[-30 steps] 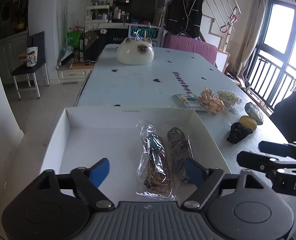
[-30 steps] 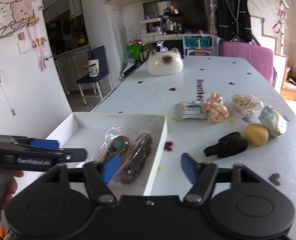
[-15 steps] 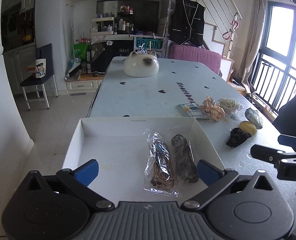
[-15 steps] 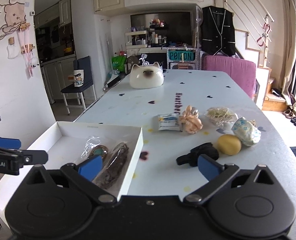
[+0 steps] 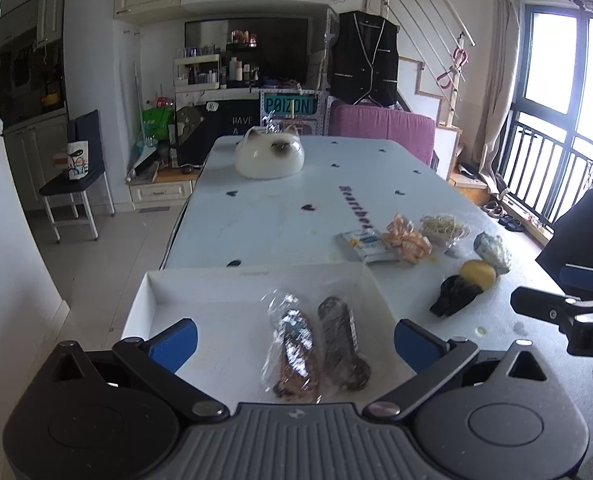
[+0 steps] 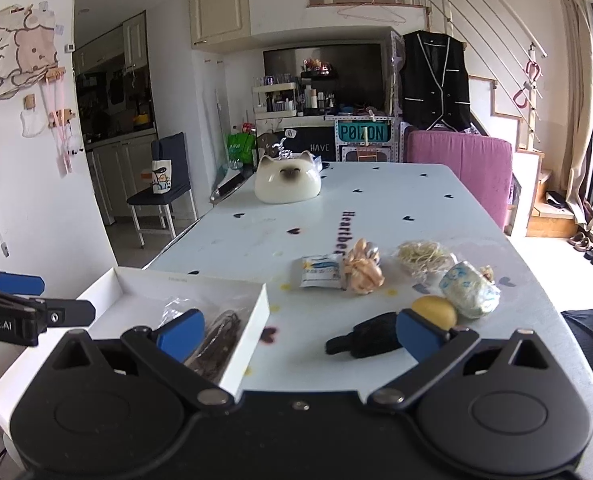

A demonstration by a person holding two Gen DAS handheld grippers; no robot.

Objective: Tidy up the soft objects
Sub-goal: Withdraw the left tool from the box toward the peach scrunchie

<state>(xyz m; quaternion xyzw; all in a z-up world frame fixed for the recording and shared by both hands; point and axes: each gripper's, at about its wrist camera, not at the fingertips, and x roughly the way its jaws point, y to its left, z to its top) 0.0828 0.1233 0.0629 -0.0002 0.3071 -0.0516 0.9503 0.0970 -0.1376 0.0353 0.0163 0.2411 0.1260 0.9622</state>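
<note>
Black left gripper (image 5: pixel 294 338), blue pads (image 5: pixel 174 340); lettering perhaps "Robot.AI".

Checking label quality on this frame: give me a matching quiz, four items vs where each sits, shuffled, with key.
Items:
1. dark hair ties in a clear bag
2. yellow ball
3. cat-face bowl
4. black vest

Places:
A. far end of the table
B. hanging in front of the staircase
C. inside the white box
D. on the table touching the black cloth item

Pairs: 1-C, 2-D, 3-A, 4-B
</note>
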